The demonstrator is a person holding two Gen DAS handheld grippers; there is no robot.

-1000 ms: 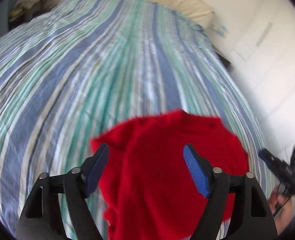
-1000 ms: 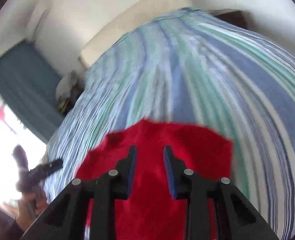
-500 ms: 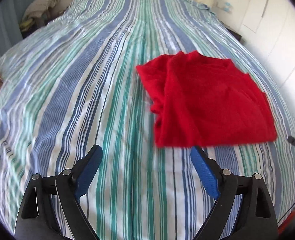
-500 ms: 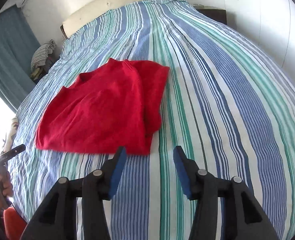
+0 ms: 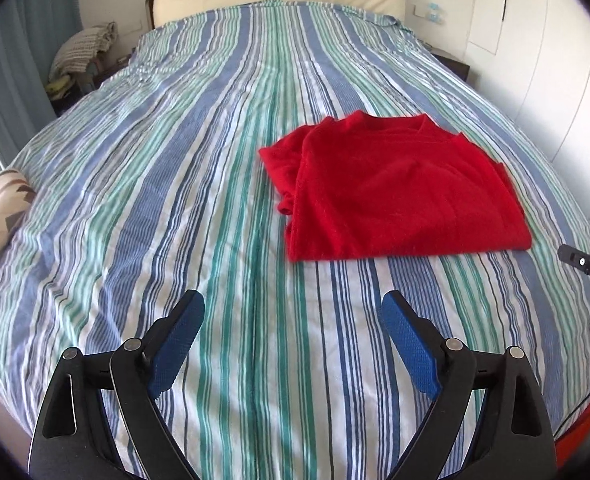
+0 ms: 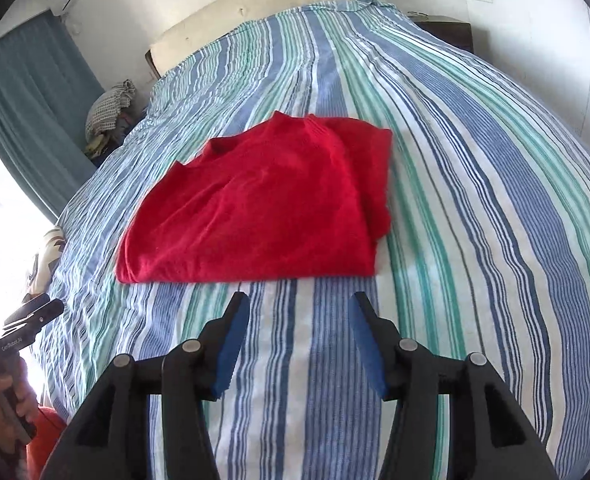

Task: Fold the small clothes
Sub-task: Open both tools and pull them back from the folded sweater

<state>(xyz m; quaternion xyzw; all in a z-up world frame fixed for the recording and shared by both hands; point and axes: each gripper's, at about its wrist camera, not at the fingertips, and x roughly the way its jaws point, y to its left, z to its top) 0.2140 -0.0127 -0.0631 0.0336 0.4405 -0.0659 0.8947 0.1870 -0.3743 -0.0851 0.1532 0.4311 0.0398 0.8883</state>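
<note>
We see the red garment [image 5: 395,196] lying folded on the striped bed cover [image 5: 175,200], right of centre in the left view, both the left gripper [image 5: 293,344] and the right gripper [image 6: 301,344] spread and empty, and we judge it soft and light, best pinched at a near corner.

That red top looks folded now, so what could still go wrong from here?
1. The folded red knit top has a sleeve edge bunched out at one side; a further fold might trap that lump.
2. The striped blue-green bedsheet is soft and wrinkled, so a low grab could pinch sheet along with the top.
</note>
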